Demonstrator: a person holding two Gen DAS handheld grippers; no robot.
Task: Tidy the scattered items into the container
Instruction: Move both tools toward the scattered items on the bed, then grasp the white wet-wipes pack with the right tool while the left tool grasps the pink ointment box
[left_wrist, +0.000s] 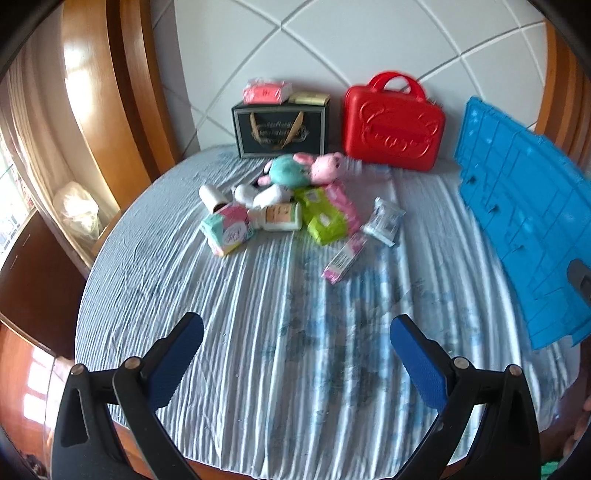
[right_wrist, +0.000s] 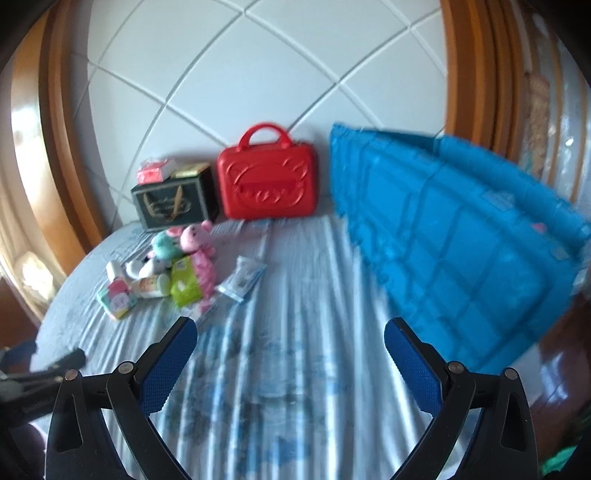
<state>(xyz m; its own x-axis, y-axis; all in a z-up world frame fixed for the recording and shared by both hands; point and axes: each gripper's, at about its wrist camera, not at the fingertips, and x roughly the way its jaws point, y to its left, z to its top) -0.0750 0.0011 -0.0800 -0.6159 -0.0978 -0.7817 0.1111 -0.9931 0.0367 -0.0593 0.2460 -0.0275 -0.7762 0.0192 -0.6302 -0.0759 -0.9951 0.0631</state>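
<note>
Scattered items lie in a pile mid-bed: a pink and teal plush toy (left_wrist: 304, 169), a white bottle (left_wrist: 275, 217), green wipe packs (left_wrist: 321, 216), a pastel box (left_wrist: 227, 229), a pink slim box (left_wrist: 345, 257) and a white sachet (left_wrist: 384, 220). The pile also shows in the right wrist view, with the plush (right_wrist: 184, 240). A blue plastic crate (left_wrist: 524, 229) stands at the right (right_wrist: 443, 243). My left gripper (left_wrist: 295, 339) is open and empty, well short of the pile. My right gripper (right_wrist: 290, 343) is open and empty, left of the crate.
A red case (left_wrist: 393, 123) and a dark gift bag (left_wrist: 280, 127) with small boxes on top stand against the white headboard. The striped bedsheet (left_wrist: 258, 332) covers the bed. Wooden frame and a dark cabinet lie at the left.
</note>
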